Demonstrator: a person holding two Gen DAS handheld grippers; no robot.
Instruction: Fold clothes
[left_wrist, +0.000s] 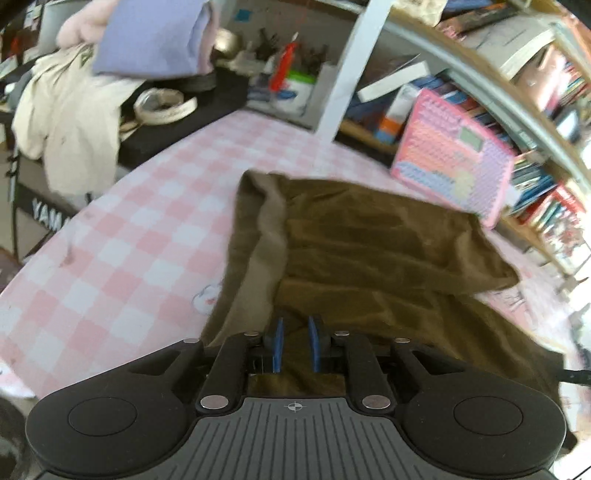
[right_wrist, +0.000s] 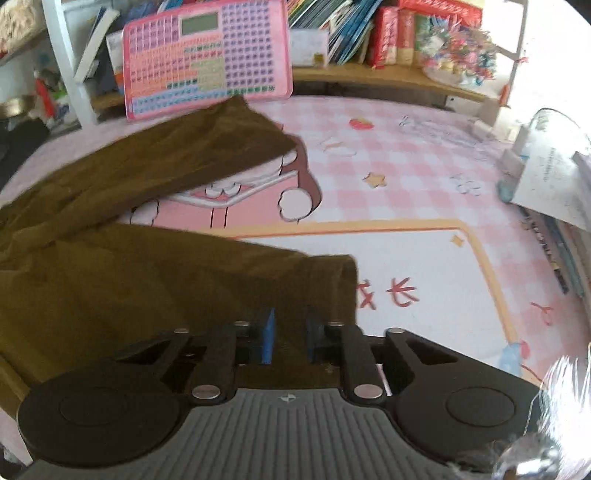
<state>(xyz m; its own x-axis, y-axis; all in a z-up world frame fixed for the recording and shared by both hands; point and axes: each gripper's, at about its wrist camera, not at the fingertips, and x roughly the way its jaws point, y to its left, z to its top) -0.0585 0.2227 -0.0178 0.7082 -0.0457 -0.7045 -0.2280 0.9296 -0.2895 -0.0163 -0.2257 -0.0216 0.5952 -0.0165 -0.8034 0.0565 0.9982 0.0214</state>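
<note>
Olive-brown garment (left_wrist: 369, 251) lies rumpled on pink checked counter (left_wrist: 140, 206), spreading ahead of both jaws. Left gripper (left_wrist: 295, 347) jaws clamped on its near edge. Right gripper (right_wrist: 288, 339) jaws clamped on its near corner fold.

One olive-brown cloth garment (left_wrist: 369, 251) is lying on one pink-and-white checked table cover (left_wrist: 140, 206), and two black two-finger grippers with blue pads, the left gripper (left_wrist: 295, 345) and the right gripper (right_wrist: 290, 338), are showing at it. One pink plastic board of small coloured squares (right_wrist: 207, 55) is leaning at the back, while one cream garment (left_wrist: 70, 122) is hanging at the side and one lilac folded cloth (left_wrist: 151, 37) is sitting above it. One roll of pale tape (left_wrist: 164, 105) is resting on a black surface nearby.
</note>
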